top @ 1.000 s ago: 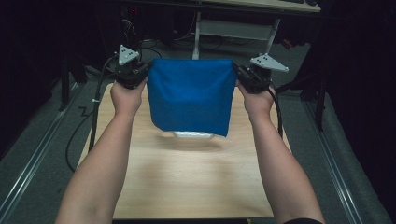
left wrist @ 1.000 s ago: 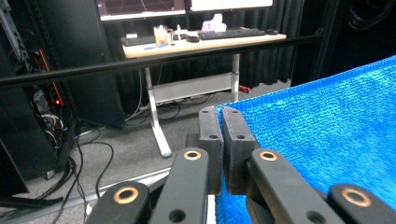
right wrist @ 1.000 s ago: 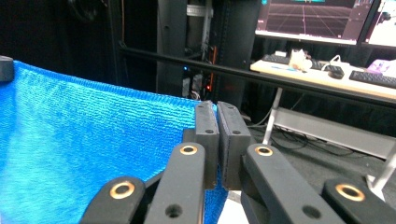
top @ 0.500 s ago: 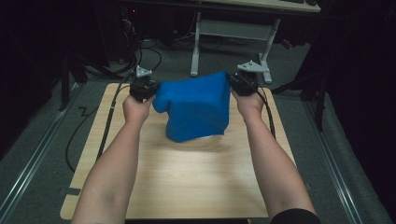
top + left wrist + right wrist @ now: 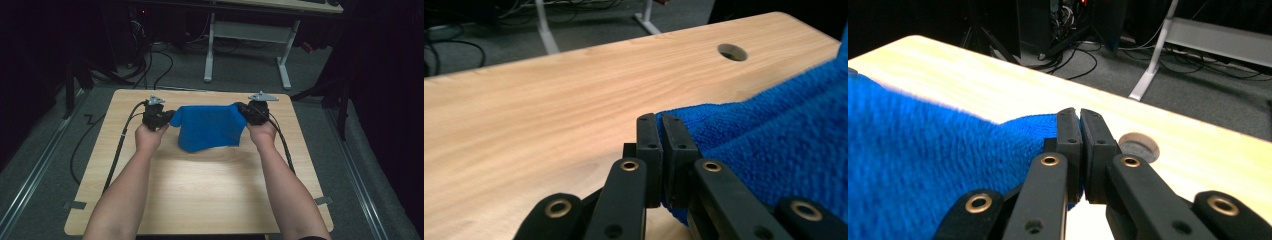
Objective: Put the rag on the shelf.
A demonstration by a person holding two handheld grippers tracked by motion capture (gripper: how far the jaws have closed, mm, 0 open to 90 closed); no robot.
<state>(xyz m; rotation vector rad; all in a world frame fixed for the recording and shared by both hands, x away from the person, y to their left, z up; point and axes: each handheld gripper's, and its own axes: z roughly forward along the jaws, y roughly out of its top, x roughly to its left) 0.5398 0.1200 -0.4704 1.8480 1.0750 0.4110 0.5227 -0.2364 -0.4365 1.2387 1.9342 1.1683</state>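
Cloth [image 5: 209, 128], blue: one, on one wooden table [image 5: 200, 195]. Grippers: two, left gripper [image 5: 167, 116] and right gripper [image 5: 241, 111], each clamped on a corner.

Room dim, surroundings near black — light falls from above onto the desk [image 5: 200, 190], soft glare patch mid-surface. High view grainy, soft. Gripper views sharper up close — background cables slightly blurred.

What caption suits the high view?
Two hand-held grippers, left and right, pinch a blue towel by its corners over a wooden table.
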